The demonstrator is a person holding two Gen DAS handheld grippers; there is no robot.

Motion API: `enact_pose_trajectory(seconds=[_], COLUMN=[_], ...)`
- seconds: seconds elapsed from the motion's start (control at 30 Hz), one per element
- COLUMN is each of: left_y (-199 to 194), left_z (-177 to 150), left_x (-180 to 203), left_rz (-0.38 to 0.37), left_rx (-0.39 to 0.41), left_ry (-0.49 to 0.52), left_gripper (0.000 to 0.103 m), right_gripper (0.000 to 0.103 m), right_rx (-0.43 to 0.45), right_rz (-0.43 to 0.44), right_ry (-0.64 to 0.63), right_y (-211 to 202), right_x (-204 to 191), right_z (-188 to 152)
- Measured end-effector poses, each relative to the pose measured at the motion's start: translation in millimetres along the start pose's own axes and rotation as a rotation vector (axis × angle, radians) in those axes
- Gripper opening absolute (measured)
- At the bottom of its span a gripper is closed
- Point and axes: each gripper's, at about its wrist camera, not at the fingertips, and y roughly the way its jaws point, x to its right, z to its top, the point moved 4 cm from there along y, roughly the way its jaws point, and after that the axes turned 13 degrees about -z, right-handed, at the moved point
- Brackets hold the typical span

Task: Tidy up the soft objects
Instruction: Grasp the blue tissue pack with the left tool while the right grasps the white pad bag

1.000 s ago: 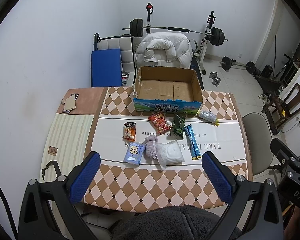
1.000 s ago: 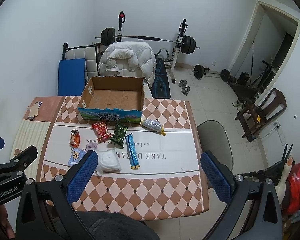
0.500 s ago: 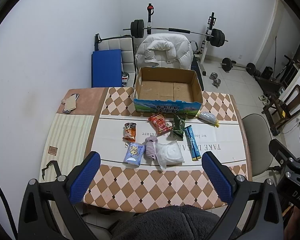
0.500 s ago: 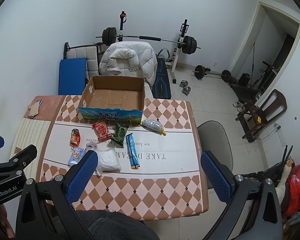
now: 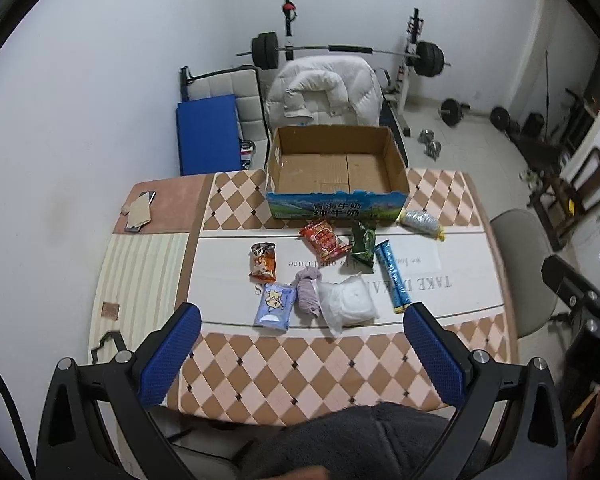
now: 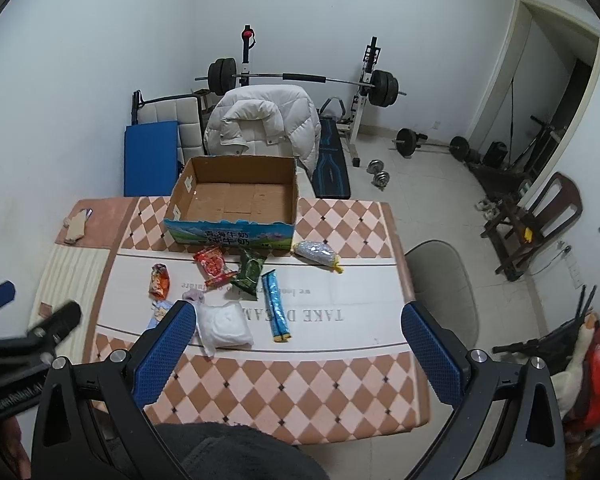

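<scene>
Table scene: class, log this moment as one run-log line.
left claw: open, empty | right claw: open, empty | box: empty | soft items: all on table

Tablecloth point(image 5: 452, 264), ahead of both tongs: inverted print "TAKE", remainder unclear. Cardboard box point(image 5: 336, 206), beyond: Chinese characters on front panel. Left tongs' point(image 6: 16, 360) body: "GenRobot.AI".

You are in a room of a home used as a gym: beyond your fingers a loaded barbell point(image 6: 296, 78) rests on its rack against the far wall, with a weight bench point(image 6: 332, 160) below it. Loose dumbbells point(image 6: 378, 174) lie on the tiled floor, and a white padded jacket point(image 5: 326, 92) hangs over a chair behind the cloth-covered table point(image 5: 300, 376).
</scene>
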Motion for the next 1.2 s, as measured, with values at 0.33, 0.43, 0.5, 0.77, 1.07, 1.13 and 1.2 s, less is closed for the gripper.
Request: enact_pose_trajectory(seconds=[0.33, 0.43, 0.5, 0.77, 1.07, 1.13, 1.2], left_y=[172.9, 229.2, 264.3, 370.2, 407.4, 411.1, 416.5], left_z=[-25.4, -46.9, -58.5, -82.4, -98.7, -104.8, -112.2], left_x=[-121.7, -136.1, -140.6, -153.5, -153.5, -152.8, -154.2], left_rz=[0.124, 0.087, 0.063, -0.002, -0.056, -0.065, -0.071], left_rx=[-0.228, -0.330, -0.396, -0.584, -0.673, -0.678, -0.682], left_ry=[-0.113, -0.110, -0.096, -0.049, -0.081, -0.098, -0.127], left_gripper=[0.103, 0.103, 0.103, 0.103, 0.103, 0.103, 0.100], right_gripper=[0.103, 0.103, 0.103, 0.103, 0.093, 0.093, 0.095], right_rx=[-0.264, -0.371, -0.419, -0.630, -0.794, -0.782, -0.783], right_rz=[0.105, 0.123, 0.122, 0.183, 0.182, 0.122, 0.114], right_ry=[-0.182, -0.272, -0.309, -0.374, -0.274, -0.248, -0.217], right_y=[180.9, 254.6, 289.0, 389.0, 421.8, 421.3, 422.4], right_x=[-108.4, -156.6, -179.8, -253.8, -256.4, -246.2, -242.9], right_z=[-22.0, -44.9, -62.7, -112.5, -152.6, -154.5, -160.9])
